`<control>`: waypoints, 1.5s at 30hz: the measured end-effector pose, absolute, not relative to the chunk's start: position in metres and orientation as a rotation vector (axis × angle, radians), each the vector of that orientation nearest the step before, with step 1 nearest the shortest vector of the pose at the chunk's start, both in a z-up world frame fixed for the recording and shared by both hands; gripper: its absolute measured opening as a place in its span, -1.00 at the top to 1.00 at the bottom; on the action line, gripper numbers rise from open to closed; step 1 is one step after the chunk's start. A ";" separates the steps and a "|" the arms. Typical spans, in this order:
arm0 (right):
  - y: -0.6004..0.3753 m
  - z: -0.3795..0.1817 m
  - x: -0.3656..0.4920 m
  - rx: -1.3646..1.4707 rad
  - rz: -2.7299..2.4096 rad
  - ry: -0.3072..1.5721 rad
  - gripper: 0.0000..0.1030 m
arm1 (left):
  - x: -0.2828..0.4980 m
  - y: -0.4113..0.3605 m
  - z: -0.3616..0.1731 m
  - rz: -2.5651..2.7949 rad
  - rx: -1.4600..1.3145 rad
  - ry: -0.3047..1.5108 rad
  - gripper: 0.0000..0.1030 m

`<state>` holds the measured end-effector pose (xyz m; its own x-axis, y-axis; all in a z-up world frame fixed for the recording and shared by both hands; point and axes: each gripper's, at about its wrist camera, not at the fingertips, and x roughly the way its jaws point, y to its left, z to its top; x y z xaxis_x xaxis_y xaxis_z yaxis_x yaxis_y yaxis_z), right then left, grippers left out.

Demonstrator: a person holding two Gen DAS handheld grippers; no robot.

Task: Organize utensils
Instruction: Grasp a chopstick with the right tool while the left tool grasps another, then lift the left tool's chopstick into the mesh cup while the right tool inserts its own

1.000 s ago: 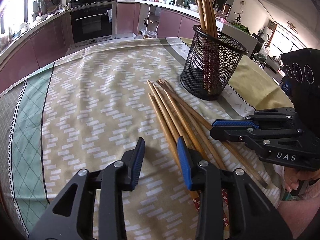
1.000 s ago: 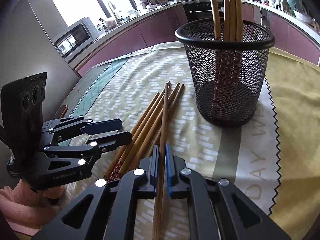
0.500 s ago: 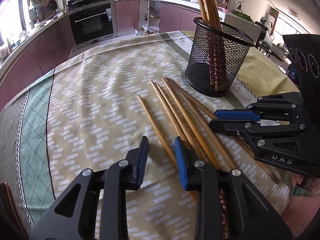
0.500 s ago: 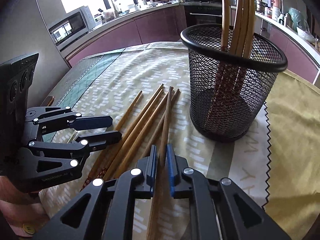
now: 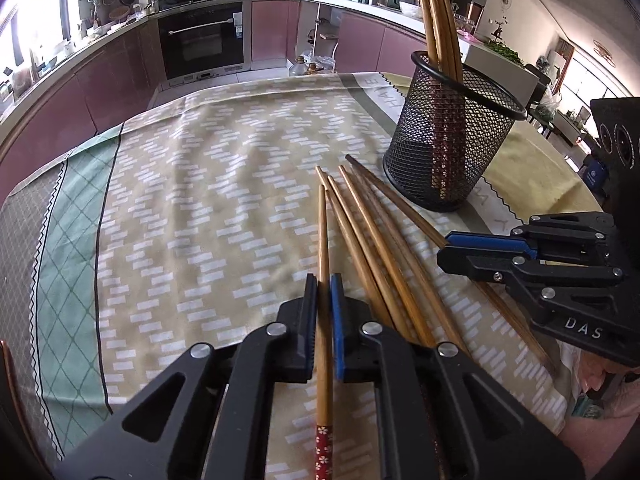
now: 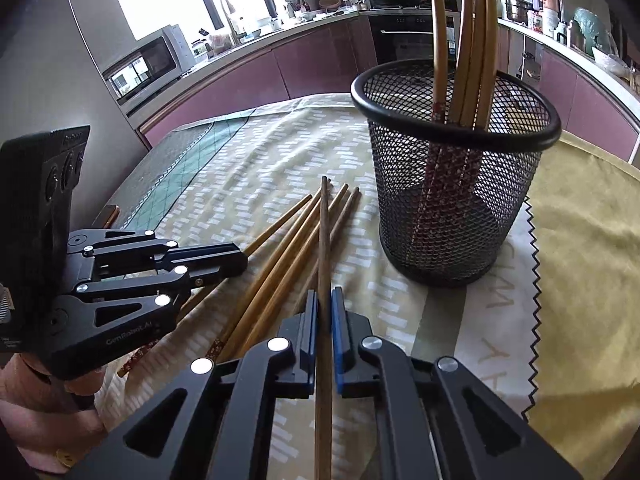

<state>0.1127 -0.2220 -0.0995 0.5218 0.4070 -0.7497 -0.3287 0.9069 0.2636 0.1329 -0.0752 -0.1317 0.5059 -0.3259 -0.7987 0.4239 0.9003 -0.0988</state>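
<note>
Both grippers are pinching a chopstick each here. The left gripper (image 5: 324,300) has its jaws pressed onto a single bamboo chopstick (image 5: 322,240) that runs straight out between the pads, with its red flower-patterned end (image 5: 323,452) poking back under the gripper body; those jaws have just been closing, and the stick now sits clamped between them. The right gripper (image 6: 325,312) is squeezed tight on a darker chopstick (image 6: 325,240) whose tip points toward the black mesh holder (image 6: 452,216). The mesh holder stands upright on the patterned tablecloth (image 5: 200,208), just beside the far tips of the loose chopsticks (image 5: 384,236), and it already has a few chopsticks standing (image 6: 468,40) in it, leaning against the rim with their red patterned ends down at the bottom. The loose ones lie fanned out flat on the cloth in front of the holder, between the two grippers, tips toward the holder. In the left wrist view the right gripper (image 5: 452,252) shows up from the side, near the holder's base, over the rightmost loose sticks. Purple kitchen cabinets (image 5: 272,28) and a built-in oven (image 5: 204,40) sit well behind the holder.
</note>
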 end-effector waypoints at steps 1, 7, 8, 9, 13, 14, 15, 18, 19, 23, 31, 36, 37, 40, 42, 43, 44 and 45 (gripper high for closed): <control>-0.223 -0.096 0.110 0.096 0.446 0.914 0.88 | 0.132 -0.074 -0.130 -0.457 0.110 0.934 0.86; -0.230 -0.072 0.099 0.121 0.482 0.849 0.89 | 0.123 -0.067 -0.107 -0.502 0.069 0.897 0.86; -0.233 -0.068 0.097 0.129 0.489 0.834 0.88 | 0.122 -0.065 -0.101 -0.514 0.058 0.888 0.86; -0.236 -0.063 0.095 0.135 0.492 0.820 0.89 | 0.120 -0.064 -0.095 -0.525 0.049 0.875 0.86; -0.247 -0.044 0.088 0.155 0.494 0.761 0.89 | 0.113 -0.059 -0.068 -0.581 0.003 0.826 0.86; -0.250 -0.039 0.086 0.160 0.494 0.745 0.89 | 0.111 -0.058 -0.060 -0.594 -0.006 0.814 0.86; -0.253 -0.034 0.085 0.165 0.494 0.727 0.89 | 0.109 -0.057 -0.054 -0.606 -0.015 0.800 0.86; -0.262 -0.020 0.082 0.176 0.494 0.681 0.89 | 0.106 -0.053 -0.034 -0.643 -0.039 0.760 0.86; -0.265 -0.016 0.081 0.176 0.490 0.667 0.89 | 0.104 -0.052 -0.027 -0.655 -0.048 0.747 0.86; -0.273 0.000 0.081 0.181 0.488 0.620 0.89 | 0.100 -0.052 -0.005 -0.688 -0.073 0.694 0.86; -0.281 0.031 0.088 0.166 0.480 0.556 0.89 | 0.110 -0.063 0.027 -0.698 -0.101 0.615 0.86; -0.288 0.054 0.089 0.143 0.465 0.507 0.89 | 0.120 -0.072 0.048 -0.711 -0.113 0.570 0.86; -0.290 0.059 0.090 0.142 0.464 0.496 0.89 | 0.122 -0.073 0.052 -0.716 -0.118 0.559 0.86; -0.295 0.073 0.089 0.139 0.454 0.461 0.89 | 0.125 -0.078 0.067 -0.730 -0.128 0.527 0.86; -0.299 0.081 0.090 0.138 0.445 0.437 0.89 | 0.128 -0.082 0.077 -0.733 -0.125 0.505 0.86; -0.301 0.085 0.091 0.140 0.441 0.427 0.89 | 0.129 -0.085 0.081 -0.734 -0.123 0.496 0.86; -0.303 0.087 0.093 0.142 0.438 0.418 0.89 | 0.131 -0.088 0.085 -0.735 -0.119 0.489 0.86; -0.304 0.089 0.094 0.144 0.432 0.410 0.89 | 0.133 -0.090 0.088 -0.732 -0.115 0.484 0.86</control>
